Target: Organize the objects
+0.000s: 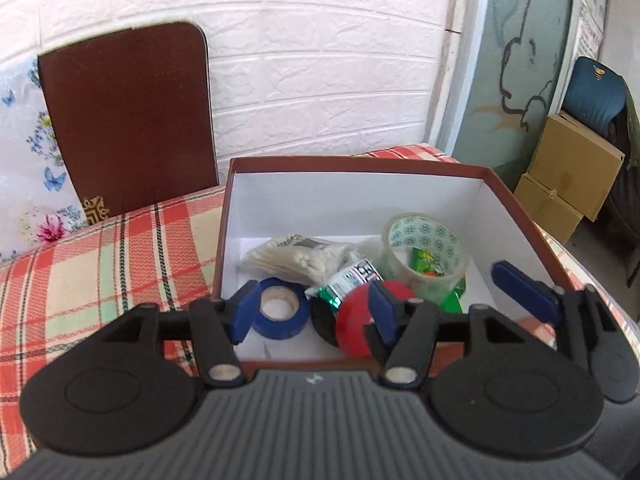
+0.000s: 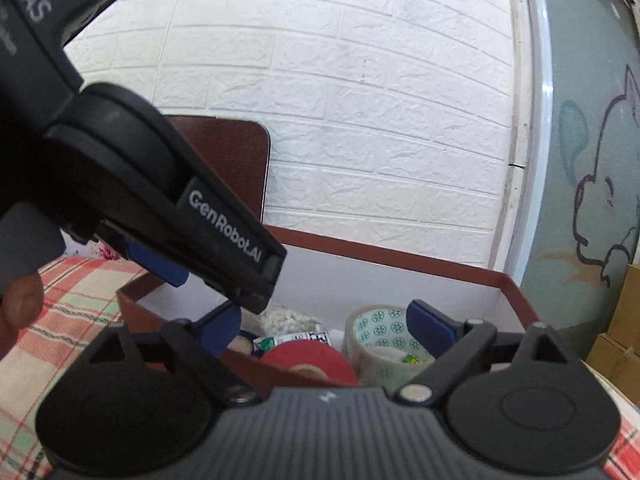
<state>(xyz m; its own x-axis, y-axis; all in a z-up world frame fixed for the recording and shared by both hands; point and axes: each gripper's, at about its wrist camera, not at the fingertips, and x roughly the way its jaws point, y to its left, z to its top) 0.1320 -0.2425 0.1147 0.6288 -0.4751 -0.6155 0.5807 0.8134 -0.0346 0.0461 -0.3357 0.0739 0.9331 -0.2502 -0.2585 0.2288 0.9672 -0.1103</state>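
A brown box with a white inside (image 1: 496, 216) stands on a plaid cloth. In it lie a blue tape roll (image 1: 280, 314), a red tape roll (image 1: 358, 330), a black roll (image 1: 322, 322), a clear patterned tape roll (image 1: 426, 254), a bag of cotton swabs (image 1: 296, 260) and small packets (image 1: 352, 280). My left gripper (image 1: 314, 312) is open over the box's near edge, its fingers on either side of the blue roll. My right gripper (image 2: 324, 328) is open above the box (image 2: 516, 300), over the red roll (image 2: 308, 360) and the clear roll (image 2: 380, 340). The left gripper's body (image 2: 160, 200) crosses the right wrist view.
The plaid cloth (image 1: 100, 264) covers the surface around the box. A dark brown board (image 1: 128, 120) leans on the white brick wall behind. Cardboard boxes (image 1: 568, 180) are stacked at the far right. A floral cloth (image 1: 24, 152) lies at the left.
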